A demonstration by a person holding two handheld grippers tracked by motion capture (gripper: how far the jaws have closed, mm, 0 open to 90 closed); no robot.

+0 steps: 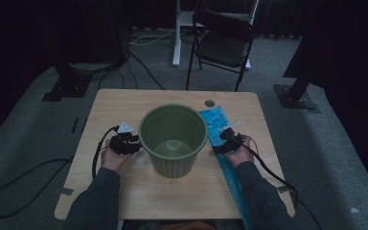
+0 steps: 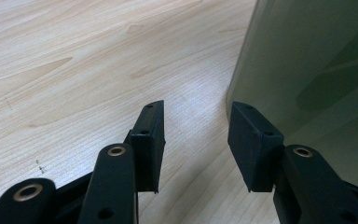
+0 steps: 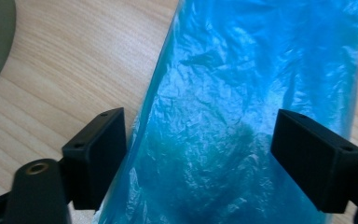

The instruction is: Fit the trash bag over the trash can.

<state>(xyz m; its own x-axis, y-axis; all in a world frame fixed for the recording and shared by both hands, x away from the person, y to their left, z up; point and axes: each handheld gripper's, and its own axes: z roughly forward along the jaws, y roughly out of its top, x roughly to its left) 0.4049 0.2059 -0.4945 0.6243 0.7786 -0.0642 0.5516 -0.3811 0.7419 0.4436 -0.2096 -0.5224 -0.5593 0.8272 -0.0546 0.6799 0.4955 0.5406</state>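
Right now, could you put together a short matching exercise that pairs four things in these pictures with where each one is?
Things:
1. green bucket
2. blue plastic bag
3. left gripper
4. folding chair

Places:
A. on the floor beyond the far edge of the table
B. standing upright at the middle of the table
C. lying flat along the table's right side, between the open jaws of the right gripper
D. open, right beside the bucket's left wall

Pairs: 1-B, 2-C, 3-D, 4-A
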